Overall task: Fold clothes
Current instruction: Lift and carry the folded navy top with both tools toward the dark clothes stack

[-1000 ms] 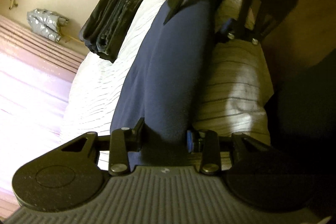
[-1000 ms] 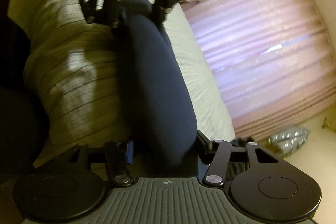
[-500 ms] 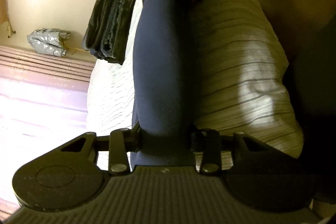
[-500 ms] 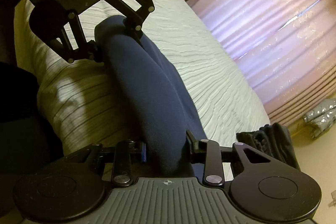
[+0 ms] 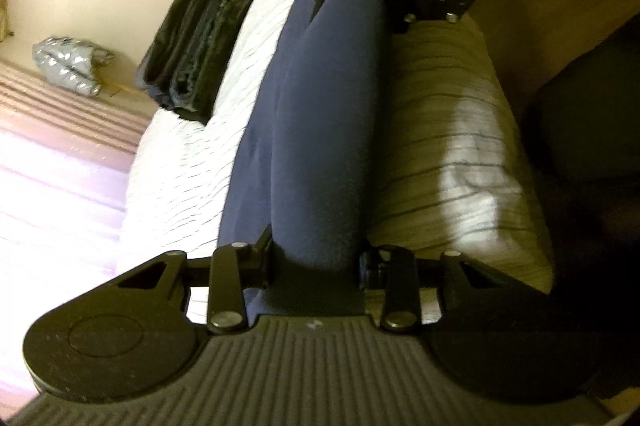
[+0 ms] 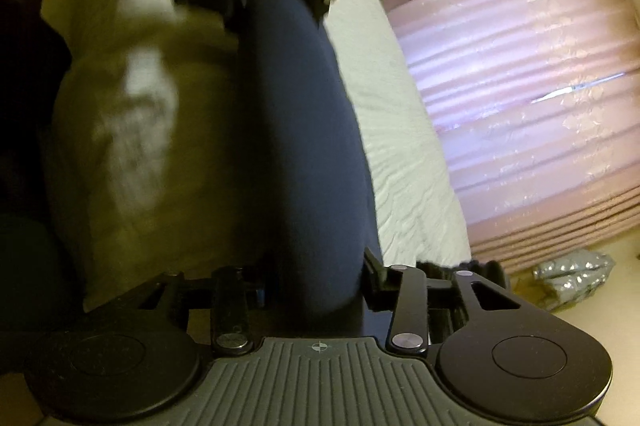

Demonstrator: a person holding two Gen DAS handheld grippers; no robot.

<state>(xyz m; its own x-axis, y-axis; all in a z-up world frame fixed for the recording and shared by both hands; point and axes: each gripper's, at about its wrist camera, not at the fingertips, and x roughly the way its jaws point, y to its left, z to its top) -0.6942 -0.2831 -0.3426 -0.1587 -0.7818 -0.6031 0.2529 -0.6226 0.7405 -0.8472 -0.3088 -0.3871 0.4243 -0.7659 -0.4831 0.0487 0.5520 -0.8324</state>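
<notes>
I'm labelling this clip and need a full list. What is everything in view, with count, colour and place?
garment: one, navy blue, stretched as a long fold between the two grippers above the bed.
folded clothes: one stack, black and dark grey, on the bed's far corner.
bed cover: one, white and ribbed, under the garment.
striped blanket: one, beige with dark lines, along the bed's edge.
curtain: one, pink and pleated, behind the bed.
silver bag: one, crumpled, on the floor by the wall.
left gripper: one, black, jaws shut on one end of the garment.
right gripper: one, black, jaws shut on the other end.
</notes>
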